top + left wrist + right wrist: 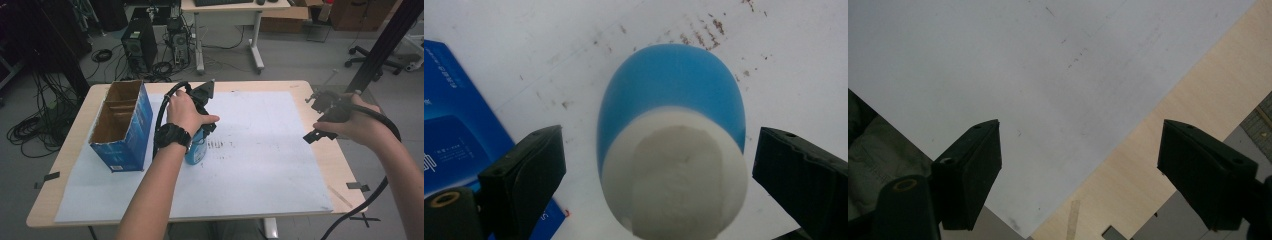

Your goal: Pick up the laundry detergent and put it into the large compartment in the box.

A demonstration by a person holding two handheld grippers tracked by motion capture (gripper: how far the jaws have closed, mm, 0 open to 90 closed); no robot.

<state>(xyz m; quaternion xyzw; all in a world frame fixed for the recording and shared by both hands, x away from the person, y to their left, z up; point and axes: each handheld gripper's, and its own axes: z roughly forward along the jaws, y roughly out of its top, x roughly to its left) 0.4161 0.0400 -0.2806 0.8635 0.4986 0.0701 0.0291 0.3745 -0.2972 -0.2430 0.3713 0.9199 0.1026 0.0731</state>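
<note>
The left gripper (202, 117) hangs right over the bottle (196, 150), which stands upright on the white sheet (260, 165) near the middle of the counter (75, 130), just beside the open blue box (122, 125). In the left gripper view the bottle (671, 140) is seen from above, white cap nearest the camera and blue body running away toward the sheet, so its long axis points almost straight along the gripper's line of approach. The jaws stand wide, one black pad on each side of the cap with clear white sheet showing in both gaps; nothing touches. The cap sits a little nearer the left-hand pad in that view than the right-hand one, so the grasp looks close to centred but not quite. The box (454, 150) edges in at the left of that view, close to the jaw on that side, and that looks like the tight side if the jaws go lower. The right gripper (327, 117) is well apart, held up over the far right edge of the counter; its jaws are also wide, with bare sheet (1023, 75) and wood (1148, 165) between them and nothing held. The left hand (185, 112) is plainly the nearer one, and a straight descent followed by a squeeze across the cap or upper body looks like the move to come.
</note>
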